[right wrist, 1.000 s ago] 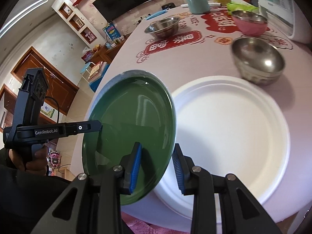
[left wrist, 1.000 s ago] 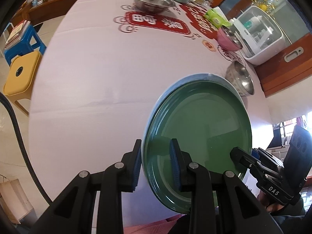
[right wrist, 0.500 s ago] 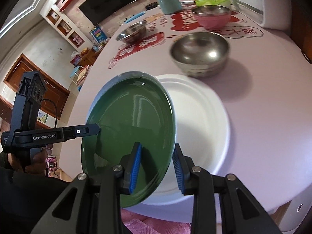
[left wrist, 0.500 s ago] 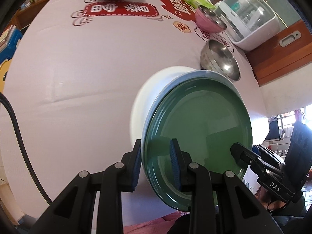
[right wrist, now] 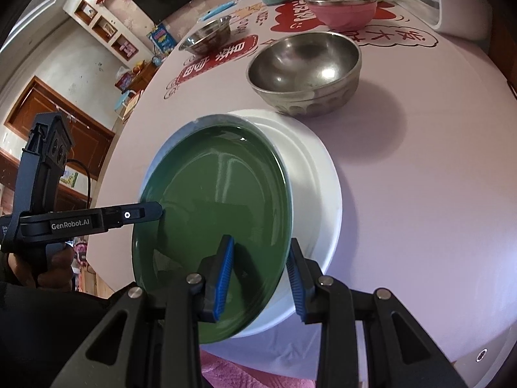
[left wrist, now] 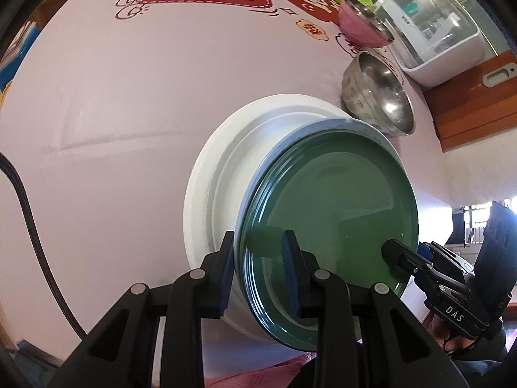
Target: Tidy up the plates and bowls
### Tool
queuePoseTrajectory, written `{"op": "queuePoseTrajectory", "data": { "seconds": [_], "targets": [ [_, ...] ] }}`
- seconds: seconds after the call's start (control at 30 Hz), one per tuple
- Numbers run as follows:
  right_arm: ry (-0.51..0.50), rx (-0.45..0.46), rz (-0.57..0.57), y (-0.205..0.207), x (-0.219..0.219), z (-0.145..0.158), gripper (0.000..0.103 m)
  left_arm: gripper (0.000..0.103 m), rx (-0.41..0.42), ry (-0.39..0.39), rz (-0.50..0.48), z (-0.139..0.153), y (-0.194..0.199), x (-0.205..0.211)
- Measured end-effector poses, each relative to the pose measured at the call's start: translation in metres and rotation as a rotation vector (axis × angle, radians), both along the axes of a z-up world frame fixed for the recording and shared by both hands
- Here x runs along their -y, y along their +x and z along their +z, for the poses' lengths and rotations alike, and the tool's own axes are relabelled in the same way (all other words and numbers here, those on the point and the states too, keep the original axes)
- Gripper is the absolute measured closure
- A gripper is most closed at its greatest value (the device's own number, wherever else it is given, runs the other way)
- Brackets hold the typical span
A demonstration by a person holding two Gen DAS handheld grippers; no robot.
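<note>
1. Fingers: left gripper [left wrist: 258, 270] straddles the rim of the green plate [left wrist: 329, 207], pads on both faces, clamped as far as I can tell. Right gripper [right wrist: 260, 274] does the same on the opposite rim.
2. Step: stacking the tilted green plate, held between both finger pairs, above the white plate [right wrist: 320, 174].
3. Next: level, centre, lower, then release.
4. Green plate: glossy, pale rim. Steel bowl [right wrist: 305, 72] ahead of the fingers.
</note>
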State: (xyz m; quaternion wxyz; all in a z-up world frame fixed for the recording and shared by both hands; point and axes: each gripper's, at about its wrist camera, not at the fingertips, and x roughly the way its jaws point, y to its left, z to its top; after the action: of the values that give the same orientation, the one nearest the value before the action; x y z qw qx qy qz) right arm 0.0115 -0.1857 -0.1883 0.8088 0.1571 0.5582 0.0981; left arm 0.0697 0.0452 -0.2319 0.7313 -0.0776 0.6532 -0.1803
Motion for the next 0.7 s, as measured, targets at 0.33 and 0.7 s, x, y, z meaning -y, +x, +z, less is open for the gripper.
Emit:
{"op": "queuePoseTrajectory", "data": {
  "seconds": [0.33, 0.7],
  "targets": [
    [-0.04, -0.025, 0.036, 0.011, -0.002, -0.006, 0.068, 0.077, 0.002, 0.016, 0.016, -0.006, 0.001, 0.004],
    [-0.116, -0.018, 0.057, 0.014, -0.008, -0.001, 0.066, 0.077, 0.033, 0.066, -0.014, 0.002, 0.003, 0.01]
  ]
}}
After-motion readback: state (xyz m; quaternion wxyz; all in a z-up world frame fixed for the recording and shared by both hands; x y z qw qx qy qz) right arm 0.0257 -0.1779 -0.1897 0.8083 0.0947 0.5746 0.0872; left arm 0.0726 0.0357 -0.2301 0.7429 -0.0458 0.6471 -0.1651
